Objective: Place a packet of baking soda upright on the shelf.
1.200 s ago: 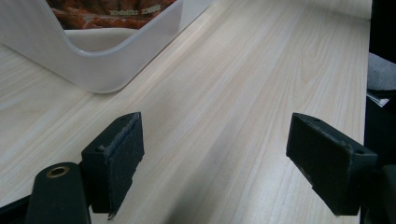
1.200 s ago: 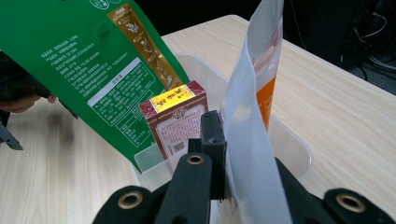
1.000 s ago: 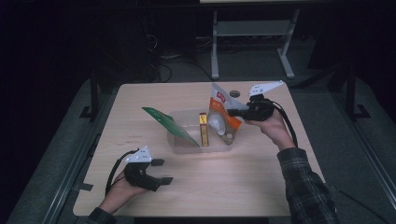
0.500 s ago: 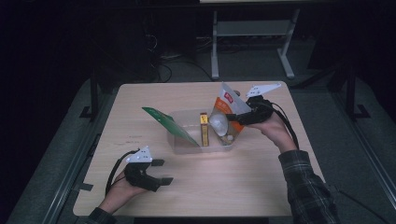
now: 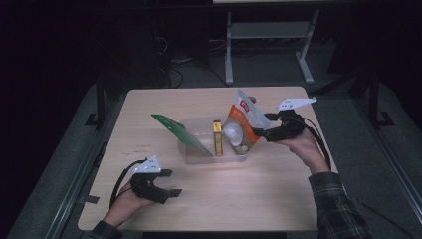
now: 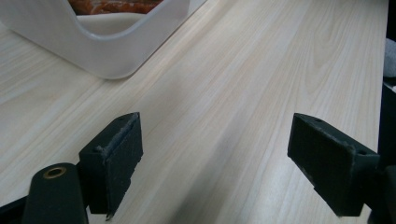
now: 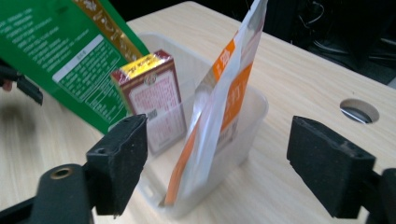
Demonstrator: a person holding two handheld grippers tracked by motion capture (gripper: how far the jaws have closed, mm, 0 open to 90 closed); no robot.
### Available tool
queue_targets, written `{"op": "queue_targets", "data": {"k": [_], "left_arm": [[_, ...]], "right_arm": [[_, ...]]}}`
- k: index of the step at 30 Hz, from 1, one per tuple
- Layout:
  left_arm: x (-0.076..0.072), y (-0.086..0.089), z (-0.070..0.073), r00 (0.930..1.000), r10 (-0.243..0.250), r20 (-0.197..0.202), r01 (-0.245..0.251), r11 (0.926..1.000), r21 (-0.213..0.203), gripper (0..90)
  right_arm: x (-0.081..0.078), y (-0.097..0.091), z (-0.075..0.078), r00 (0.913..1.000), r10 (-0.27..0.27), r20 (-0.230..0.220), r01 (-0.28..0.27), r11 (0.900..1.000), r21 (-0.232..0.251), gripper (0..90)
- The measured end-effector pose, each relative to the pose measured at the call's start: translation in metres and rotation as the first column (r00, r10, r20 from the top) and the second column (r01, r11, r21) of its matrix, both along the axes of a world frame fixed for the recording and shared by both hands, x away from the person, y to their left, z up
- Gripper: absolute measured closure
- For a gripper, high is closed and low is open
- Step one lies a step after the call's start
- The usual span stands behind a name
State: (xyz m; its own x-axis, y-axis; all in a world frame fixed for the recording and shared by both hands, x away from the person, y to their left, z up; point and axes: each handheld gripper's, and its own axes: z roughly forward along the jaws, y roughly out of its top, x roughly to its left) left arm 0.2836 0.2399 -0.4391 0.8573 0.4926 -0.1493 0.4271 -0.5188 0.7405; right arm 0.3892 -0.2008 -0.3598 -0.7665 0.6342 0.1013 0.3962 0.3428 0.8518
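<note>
A clear plastic bin stands mid-table. In it lean a green packet, an upright red-and-yellow box and an orange-and-white pouch at its right end. My right gripper sits just right of the bin, open. Its jaws have just been opening. In the right gripper view the pouch stands ahead between the jaws with no pad pressing on it, beside the box and green packet. My left gripper rests open on the table at the front left, holding nothing.
A round cable hole lies in the tabletop behind the bin. The bin's near corner shows ahead of the left gripper. A white desk frame stands beyond the table on the dark floor.
The right gripper opened and let go of the orange pouch, which now leans in the bin. The right hand drew back a little to the right. The left gripper stayed put.
</note>
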Motion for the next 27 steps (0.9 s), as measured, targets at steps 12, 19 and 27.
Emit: {"op": "queue_targets", "data": {"k": [12,19,27], "left_arm": [[-0.004,0.014,-0.002,1.0000,0.009,0.000,-0.009,0.9995,0.031,17.1],[-0.006,0.022,-0.002,0.9993,0.036,0.009,-0.036,0.9988,0.034,17.1],[-0.005,0.032,-0.003,0.9982,0.056,0.020,-0.057,0.9969,0.055,17.0]], "right_arm": [[-0.044,-0.024,-0.014,0.9988,-0.049,0.009,0.049,0.9988,0.000,20.7],[-0.076,-0.033,-0.034,0.9985,-0.055,-0.002,0.055,0.9983,-0.020,21.1],[-0.105,-0.041,-0.058,0.9973,-0.069,-0.025,0.067,0.9955,-0.067,21.1]]}}
